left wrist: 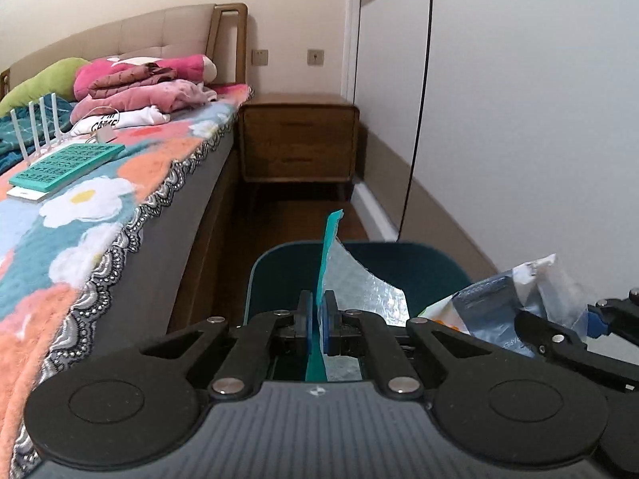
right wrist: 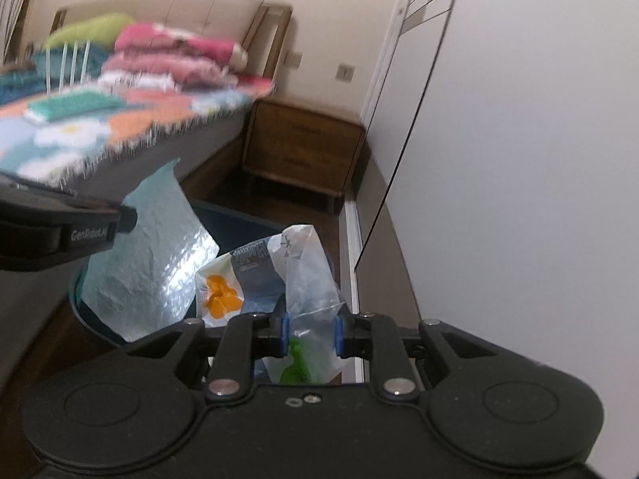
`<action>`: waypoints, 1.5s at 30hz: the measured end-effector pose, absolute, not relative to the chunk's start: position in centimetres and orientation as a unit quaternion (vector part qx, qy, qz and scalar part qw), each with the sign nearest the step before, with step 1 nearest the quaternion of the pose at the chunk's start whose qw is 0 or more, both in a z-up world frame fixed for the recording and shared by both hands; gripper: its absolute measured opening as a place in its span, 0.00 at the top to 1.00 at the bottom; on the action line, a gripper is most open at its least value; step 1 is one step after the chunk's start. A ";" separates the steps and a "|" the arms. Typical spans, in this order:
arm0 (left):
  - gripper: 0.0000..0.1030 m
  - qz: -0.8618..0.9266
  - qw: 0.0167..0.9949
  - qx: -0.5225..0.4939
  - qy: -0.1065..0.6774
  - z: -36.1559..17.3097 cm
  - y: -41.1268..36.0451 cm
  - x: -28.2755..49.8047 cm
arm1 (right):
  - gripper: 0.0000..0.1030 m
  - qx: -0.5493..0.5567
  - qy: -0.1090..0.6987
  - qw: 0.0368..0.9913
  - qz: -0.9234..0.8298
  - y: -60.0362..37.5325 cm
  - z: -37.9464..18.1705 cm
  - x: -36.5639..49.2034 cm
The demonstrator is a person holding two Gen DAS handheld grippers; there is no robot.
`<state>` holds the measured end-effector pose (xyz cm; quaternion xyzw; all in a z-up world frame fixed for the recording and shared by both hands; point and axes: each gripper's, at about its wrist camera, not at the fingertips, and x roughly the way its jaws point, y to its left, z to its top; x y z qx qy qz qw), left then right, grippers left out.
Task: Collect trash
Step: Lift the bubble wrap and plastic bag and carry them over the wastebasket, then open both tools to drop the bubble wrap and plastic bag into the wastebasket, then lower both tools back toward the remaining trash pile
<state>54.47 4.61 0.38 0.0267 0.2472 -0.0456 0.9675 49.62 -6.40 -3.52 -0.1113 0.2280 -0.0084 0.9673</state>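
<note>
My left gripper [left wrist: 318,319] is shut on a teal and silver foil wrapper [left wrist: 361,287], held upright over a dark teal trash bin [left wrist: 419,271] on the floor. The wrapper also shows in the right wrist view [right wrist: 147,263], with the left gripper's body [right wrist: 60,223] at its left. My right gripper [right wrist: 310,329] is closed on a clear plastic snack bag [right wrist: 303,275] with orange and green print, just above the bin's rim [right wrist: 239,215]. That bag shows at the right of the left wrist view [left wrist: 503,303].
A bed with a flowered blanket [left wrist: 100,199] runs along the left, bearing folded pink clothes [left wrist: 139,88], a teal tray [left wrist: 68,163] and a white router. A wooden nightstand [left wrist: 299,139] stands behind the bin. White wardrobe doors [left wrist: 519,119] line the right.
</note>
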 end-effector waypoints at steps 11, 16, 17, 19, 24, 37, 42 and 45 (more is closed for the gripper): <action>0.96 -0.036 0.944 0.085 0.316 -3.9 3.2 58.1 | 0.77 -0.158 0.269 0.950 0.014 -4.5 -5.9 52.9; 0.96 -0.050 0.935 0.080 0.342 -5.2 3.0 58.6 | 0.59 -0.167 0.274 0.947 0.029 -4.5 -6.5 52.9; 0.96 -0.050 0.933 0.078 0.347 -5.3 3.0 58.6 | 0.57 -0.167 0.272 0.947 0.031 -4.6 -6.6 52.8; 0.95 -0.046 0.933 0.072 0.351 -5.4 3.0 58.5 | 0.52 -0.168 0.270 0.947 0.036 -4.8 -6.5 52.5; 0.92 -0.052 0.933 0.051 0.352 -4.9 3.3 58.1 | 0.43 -0.150 0.255 0.954 0.044 -5.6 -6.0 51.4; 0.43 -0.055 0.947 0.031 0.314 -2.7 4.0 53.6 | 0.37 -0.112 0.218 0.966 0.082 -8.1 -3.8 46.5; 0.39 -0.054 0.953 0.028 0.297 -1.5 3.9 50.9 | 0.36 -0.103 0.211 0.968 0.088 -8.9 -3.3 44.6; 0.34 -0.058 0.955 0.025 0.289 -0.9 3.8 49.3 | 0.32 -0.084 0.202 0.972 0.091 -9.6 -3.2 43.1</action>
